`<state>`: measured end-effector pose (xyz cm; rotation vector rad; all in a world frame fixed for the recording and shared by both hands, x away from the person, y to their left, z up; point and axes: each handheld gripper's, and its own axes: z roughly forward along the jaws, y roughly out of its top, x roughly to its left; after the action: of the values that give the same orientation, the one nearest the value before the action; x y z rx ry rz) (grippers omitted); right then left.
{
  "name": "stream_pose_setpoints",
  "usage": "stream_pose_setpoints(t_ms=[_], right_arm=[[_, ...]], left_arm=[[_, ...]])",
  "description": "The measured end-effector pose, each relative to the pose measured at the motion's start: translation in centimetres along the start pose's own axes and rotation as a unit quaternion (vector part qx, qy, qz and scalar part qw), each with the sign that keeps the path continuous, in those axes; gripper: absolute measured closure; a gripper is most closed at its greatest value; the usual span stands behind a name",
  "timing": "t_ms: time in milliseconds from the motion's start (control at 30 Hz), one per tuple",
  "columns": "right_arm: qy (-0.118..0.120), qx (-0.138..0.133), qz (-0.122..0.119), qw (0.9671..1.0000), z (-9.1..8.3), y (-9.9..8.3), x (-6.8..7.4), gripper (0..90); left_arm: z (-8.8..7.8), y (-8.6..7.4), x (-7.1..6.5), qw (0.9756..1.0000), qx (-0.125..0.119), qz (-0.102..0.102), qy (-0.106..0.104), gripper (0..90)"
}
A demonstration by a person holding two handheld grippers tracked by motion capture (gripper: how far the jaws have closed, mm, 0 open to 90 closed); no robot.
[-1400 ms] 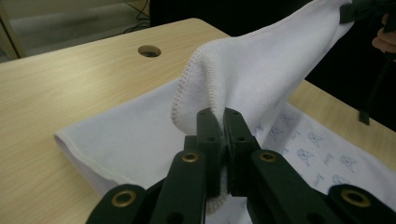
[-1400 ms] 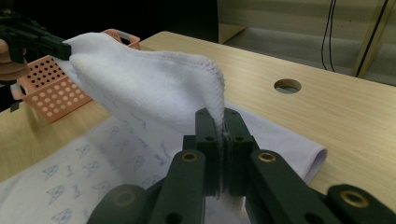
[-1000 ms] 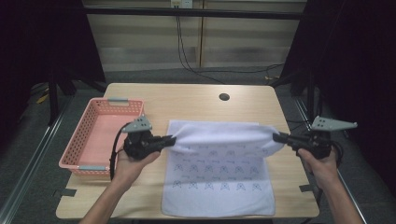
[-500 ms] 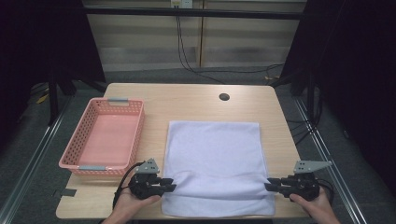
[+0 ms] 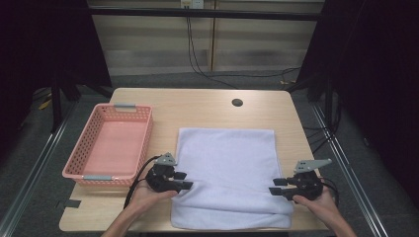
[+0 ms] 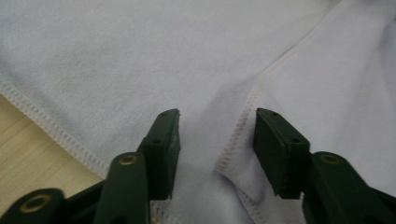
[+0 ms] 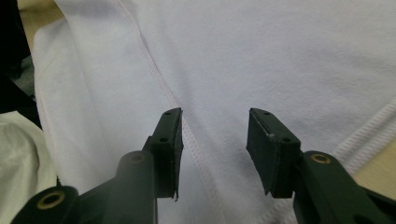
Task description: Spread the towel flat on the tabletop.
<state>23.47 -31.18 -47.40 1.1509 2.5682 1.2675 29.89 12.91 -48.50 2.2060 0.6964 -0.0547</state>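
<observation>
Towel [image 5: 227,173] — white, folded over on itself, lying flat on the wooden table [image 5: 197,106] just right of the pink basket [image 5: 111,145]. My left gripper [image 5: 184,180] sits at the fold's left edge and my right gripper [image 5: 274,187] at its right edge. Both have just been opening — jaws parted, a hemmed fold of cloth lying between the pads [image 6: 164,140] but not pinched.
</observation>
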Motion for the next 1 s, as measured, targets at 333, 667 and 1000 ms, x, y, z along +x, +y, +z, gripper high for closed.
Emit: stream_pose_setpoints(t_ms=[333,667,1000], right_arm=[[0.039,0.043,-0.003,0.9983,1.5,-0.9,0.6,86.4],[0.063,-0.016,-0.027,0.9975,-2.2,-1.7,4.0,89.8],[0.020,0.040,0.005,0.9990,0.7,-1.1,0.3,58.1]], left_arm=[[-0.3,-1.0,-1.6,0.9977,0.018,0.043,-0.050,84.3],[-4.5,-3.5,-4.9,0.9954,-0.024,0.068,-0.063,84.6],[-3.6,-4.0,-4.8,0.9954,-0.010,0.058,-0.075,84.6]])
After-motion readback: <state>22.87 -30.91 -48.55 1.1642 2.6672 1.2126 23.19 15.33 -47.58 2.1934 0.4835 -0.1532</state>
